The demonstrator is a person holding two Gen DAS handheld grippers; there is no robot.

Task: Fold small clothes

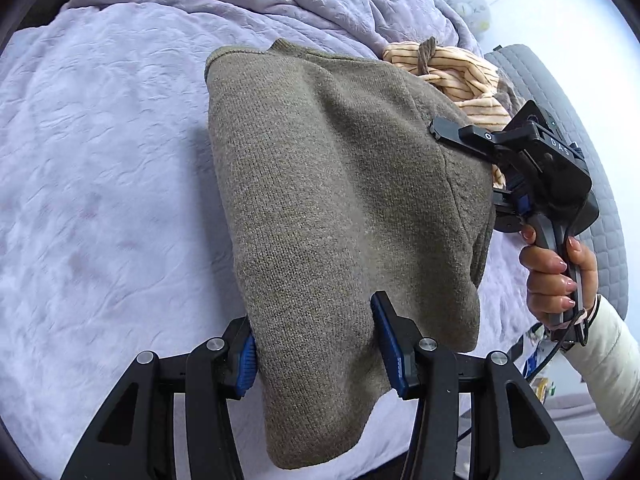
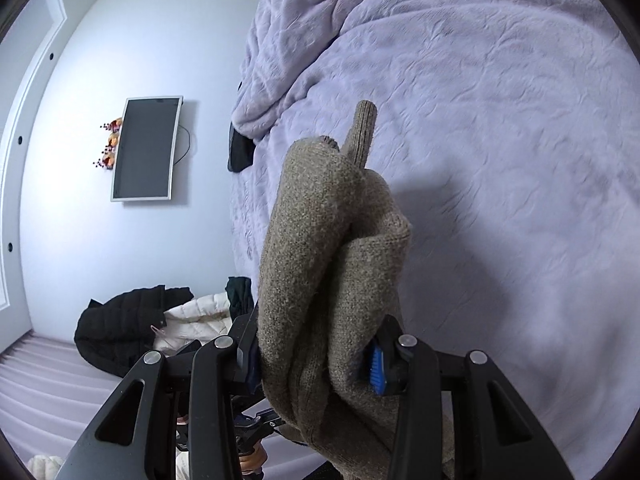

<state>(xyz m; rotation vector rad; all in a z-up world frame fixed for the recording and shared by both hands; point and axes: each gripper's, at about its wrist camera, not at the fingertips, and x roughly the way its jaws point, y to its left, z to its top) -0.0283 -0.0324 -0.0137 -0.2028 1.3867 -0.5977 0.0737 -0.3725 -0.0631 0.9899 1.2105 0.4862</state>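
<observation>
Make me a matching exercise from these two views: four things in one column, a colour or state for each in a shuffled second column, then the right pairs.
1. knit sweater
2. striped garment
3. bedspread
4. wall screen

A. dark, switched off
B. lavender, wrinkled
C. cream with brown lines, bunched up
D. grey-brown, gripped by left gripper and right gripper

Pairs: 1-D, 2-C, 3-B, 4-A

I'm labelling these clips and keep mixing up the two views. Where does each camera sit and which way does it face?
Left wrist: on the left gripper, looking down at the brown knit garment over the lilac bedspread; shows the right gripper and the hand holding it.
Right wrist: on the right gripper, facing across the bed toward a wall screen; shows only its own jaws.
Shared: the garment, clamped by both grippers, and the bedspread.
</observation>
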